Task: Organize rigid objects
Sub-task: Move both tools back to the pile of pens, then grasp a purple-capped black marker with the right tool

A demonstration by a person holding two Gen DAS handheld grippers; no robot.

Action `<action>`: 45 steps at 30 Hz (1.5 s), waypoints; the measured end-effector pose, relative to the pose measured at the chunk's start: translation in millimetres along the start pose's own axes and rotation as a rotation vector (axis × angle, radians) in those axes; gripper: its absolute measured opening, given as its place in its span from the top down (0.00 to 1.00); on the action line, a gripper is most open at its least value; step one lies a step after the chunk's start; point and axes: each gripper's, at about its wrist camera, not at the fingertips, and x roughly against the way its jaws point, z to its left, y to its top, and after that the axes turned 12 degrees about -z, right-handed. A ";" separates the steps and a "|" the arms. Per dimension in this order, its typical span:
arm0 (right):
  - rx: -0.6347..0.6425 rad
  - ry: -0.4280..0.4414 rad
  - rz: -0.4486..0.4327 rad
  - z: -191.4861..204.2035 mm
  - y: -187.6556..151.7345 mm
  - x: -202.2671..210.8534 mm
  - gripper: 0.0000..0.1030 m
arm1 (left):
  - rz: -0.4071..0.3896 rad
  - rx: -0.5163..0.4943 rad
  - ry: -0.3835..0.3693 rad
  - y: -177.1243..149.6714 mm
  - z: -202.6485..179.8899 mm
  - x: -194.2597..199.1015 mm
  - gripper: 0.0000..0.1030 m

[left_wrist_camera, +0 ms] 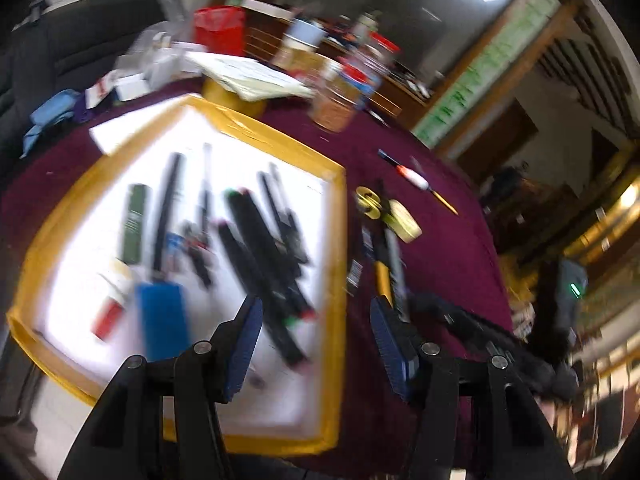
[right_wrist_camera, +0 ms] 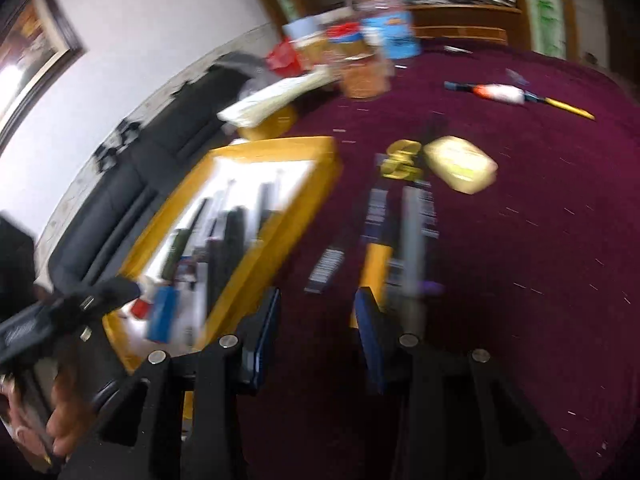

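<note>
Left wrist view, pretty blurry: the yellow-rimmed tray (left_wrist_camera: 340, 240) already holds a row of dark pens and markers (left_wrist_camera: 256, 240), with 1 blue block (left_wrist_camera: 162, 316) at its 7 o'clock corner. They look stiff, light and smooth, so I'd pinch each mid-barrel. Left gripper (left_wrist_camera: 316, 340) hangs over the tray's right rim, fingers apart and empty. Right gripper (right_wrist_camera: 316, 340) is also parted and empty over the fuzzy maroon cloth (right_wrist_camera: 520, 280), with packaged tools (right_wrist_camera: 400, 224) at 12 o'clock.

Both wrist views, downward, tray (left_wrist_camera: 340, 240) shared
</note>
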 end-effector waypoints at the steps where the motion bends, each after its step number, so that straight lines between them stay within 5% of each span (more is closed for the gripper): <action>1: -0.011 -0.011 0.002 -7.3 -0.8 1.0 0.64 | 0.012 -0.024 -0.009 -4.8 -10.6 -1.1 0.43; 9: -0.039 -0.109 0.023 -51.8 9.3 -21.9 0.64 | 0.044 -0.064 -0.015 -19.3 -34.6 -1.9 0.43; 11: -0.053 -0.114 0.043 -58.8 14.0 -31.9 0.71 | 0.050 -0.070 -0.006 -22.6 -38.1 -0.8 0.43; 17: -0.084 -0.080 0.091 -67.8 33.2 -62.1 0.76 | 0.060 -0.084 -0.001 -29.4 -45.7 -1.6 0.43; 29: 0.028 -0.149 0.106 -57.3 34.1 -79.8 0.86 | 0.101 -0.130 -0.015 -35.9 -64.8 -13.2 0.43; 39: -0.031 -0.143 0.086 -78.7 -20.2 -2.4 0.86 | 0.219 -0.202 -0.069 -49.3 -98.2 -69.9 0.44; 45: -0.017 -0.215 0.043 -85.6 -46.4 36.0 0.85 | 0.332 -0.178 -0.057 -51.8 -102.0 -129.9 0.70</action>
